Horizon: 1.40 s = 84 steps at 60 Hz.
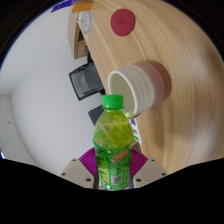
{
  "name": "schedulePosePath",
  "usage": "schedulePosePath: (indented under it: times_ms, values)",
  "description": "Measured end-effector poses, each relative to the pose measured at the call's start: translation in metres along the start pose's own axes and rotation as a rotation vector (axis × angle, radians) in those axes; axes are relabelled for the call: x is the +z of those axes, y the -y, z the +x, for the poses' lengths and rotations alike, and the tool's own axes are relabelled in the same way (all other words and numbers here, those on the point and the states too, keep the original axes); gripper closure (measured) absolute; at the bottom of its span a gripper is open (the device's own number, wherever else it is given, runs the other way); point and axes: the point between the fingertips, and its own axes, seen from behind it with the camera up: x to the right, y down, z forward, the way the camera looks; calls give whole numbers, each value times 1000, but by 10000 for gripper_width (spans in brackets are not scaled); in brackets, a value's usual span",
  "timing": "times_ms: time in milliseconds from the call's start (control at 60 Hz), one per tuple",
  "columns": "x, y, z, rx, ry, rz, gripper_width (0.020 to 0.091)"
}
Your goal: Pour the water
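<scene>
Claw holding green bottle, tilted towards mug on table

Left of the table edge, a dark chair stands on the pale floor. At centre, the claw is closed on the lower body of a green bottle with a green cap and a label, both purple pads pressing its sides. Just beyond the bottle cap stands a white mug on the wooden table, mouth facing the bottle, apparently not touching it. Further off on the table lies a red round disc
</scene>
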Motion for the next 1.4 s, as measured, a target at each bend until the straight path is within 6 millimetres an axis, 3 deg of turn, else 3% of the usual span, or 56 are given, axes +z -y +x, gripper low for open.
schedulePosePath:
  times_ms: [117,200,300,467,633,800,1000,1150,1400]
  values:
    - [-3,-3,-1,-79,-18,-8,713]
    - [-14,-9,-10,-278,-47,-23,713]
    - [-33,-1,-46,-592,-60,21,712]
    - [-61,41,-121,-1203,-98,139,711]
    - [-77,108,-147,-1675,-197,261,711]
    - [-78,188,-130,-1829,-267,357,699]
    - [-61,252,-88,-1870,-330,372,699]
    - [-49,270,-59,-1864,-307,353,678]
    - [-54,268,-60,-1871,-226,389,604]
